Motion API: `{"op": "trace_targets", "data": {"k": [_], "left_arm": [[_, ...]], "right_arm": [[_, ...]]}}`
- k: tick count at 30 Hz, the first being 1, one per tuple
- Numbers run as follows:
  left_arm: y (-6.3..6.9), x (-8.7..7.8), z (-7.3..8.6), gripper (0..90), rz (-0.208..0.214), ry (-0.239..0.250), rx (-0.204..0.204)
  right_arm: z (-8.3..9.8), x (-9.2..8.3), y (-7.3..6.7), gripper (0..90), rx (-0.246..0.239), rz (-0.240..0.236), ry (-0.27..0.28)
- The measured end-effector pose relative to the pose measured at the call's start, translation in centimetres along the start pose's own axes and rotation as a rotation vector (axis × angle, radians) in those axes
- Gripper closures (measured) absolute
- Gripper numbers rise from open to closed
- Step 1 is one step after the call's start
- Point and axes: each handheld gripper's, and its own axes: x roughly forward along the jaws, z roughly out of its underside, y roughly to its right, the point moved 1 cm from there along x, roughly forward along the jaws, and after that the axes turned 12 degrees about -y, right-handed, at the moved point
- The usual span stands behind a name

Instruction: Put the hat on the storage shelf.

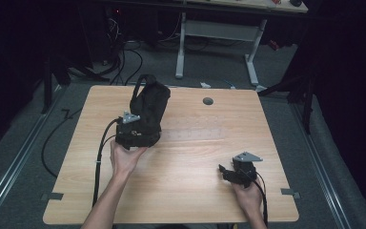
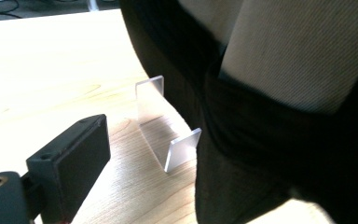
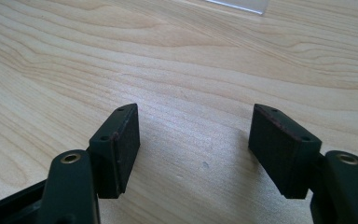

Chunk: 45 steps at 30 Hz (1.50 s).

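Observation:
A black bag point(image 1: 148, 107) stands upright at the table's left middle, its strap looped over the top. My left gripper point(image 1: 138, 131) presses into the bag's near side, held by a hand from below. In the left gripper view one black finger point(image 2: 72, 158) stands far to the left, while the bag's dark fabric point(image 2: 270, 154) with a pale grey panel point(image 2: 307, 51) covers the other jaw. A small clear U-shaped stand point(image 2: 161, 128) sits on the wood right beside the bag. My right gripper point(image 1: 225, 171) point(image 3: 193, 126) rests low over bare wood at the front right, open, nothing between its jaws.
The wooden table point(image 1: 186, 195) has a round grey grommet point(image 1: 208, 101) near its far edge. A clear plastic edge point(image 3: 240, 4) lies ahead of the right gripper. A white-legged desk point(image 1: 217, 31) and floor cables point(image 1: 124, 62) lie beyond the table.

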Motion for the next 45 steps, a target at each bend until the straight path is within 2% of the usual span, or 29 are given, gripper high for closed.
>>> {"op": "trace_targets", "data": {"k": [8,14,19,21,26,32,39,45], "left_arm": [[-0.4,-0.8,0.7,2.3,0.029,-0.001,-0.002],[-1.0,-1.3,1.7,2.3,0.038,-0.016,-0.028],[-1.6,-2.1,2.3,4.7,0.045,-0.017,-0.035],[-1.8,-2.6,2.5,5.0,0.045,-0.017,-0.026],[-2.5,-3.6,2.8,10.1,0.072,-0.017,-0.054],[-3.1,-4.4,3.8,15.1,0.082,-0.026,-0.043],[-4.6,-4.9,6.2,16.6,0.055,-0.054,-0.039],[-6.3,-4.5,8.3,17.9,-0.011,-0.087,-0.033]], "right_arm": [[0.0,0.0,0.0,34.0,-0.001,0.000,0.000],[0.0,0.0,0.0,33.9,-0.001,0.000,0.000],[0.0,0.0,0.0,33.9,-0.001,0.000,0.000],[0.0,0.0,0.0,33.9,-0.001,0.000,0.000],[0.0,0.0,0.0,33.8,-0.001,0.000,0.000],[0.0,0.0,0.0,33.8,-0.001,0.000,0.000],[0.0,0.0,0.0,33.8,-0.001,-0.001,0.000],[0.0,0.0,0.0,33.9,-0.001,0.000,0.000]]}}
